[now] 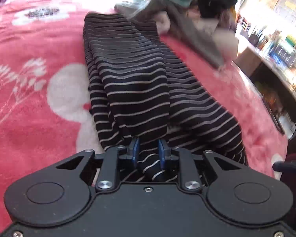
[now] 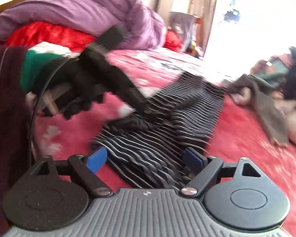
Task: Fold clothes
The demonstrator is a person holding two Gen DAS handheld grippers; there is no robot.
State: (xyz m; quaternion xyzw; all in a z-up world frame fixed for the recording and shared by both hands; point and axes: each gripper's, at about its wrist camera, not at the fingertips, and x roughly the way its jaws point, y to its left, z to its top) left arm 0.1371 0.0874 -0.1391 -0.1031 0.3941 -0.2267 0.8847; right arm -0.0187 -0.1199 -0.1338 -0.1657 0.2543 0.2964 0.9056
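A black garment with thin white stripes (image 1: 132, 83) lies lengthwise on the pink flowered blanket (image 1: 29, 102). My left gripper (image 1: 149, 152) is shut on a bunched fold at the garment's near end, and striped cloth fills the gap between its blue pads (image 1: 135, 148). In the right wrist view the same garment (image 2: 148, 150) lies blurred under my right gripper (image 2: 145, 159). That gripper's blue pads (image 2: 96, 160) stand wide apart over the cloth without pressing on it. A black-gloved hand holds the left gripper (image 2: 140, 106) down on the garment farther off.
A heap of unfolded clothes (image 1: 177, 4) sits at the far end of the bed, with a grey garment (image 2: 266, 102) trailing from it. A purple duvet (image 2: 79, 13) and red bedding (image 2: 49, 33) are piled at the headboard. Bookshelves (image 1: 276, 45) stand beyond the bed's right edge.
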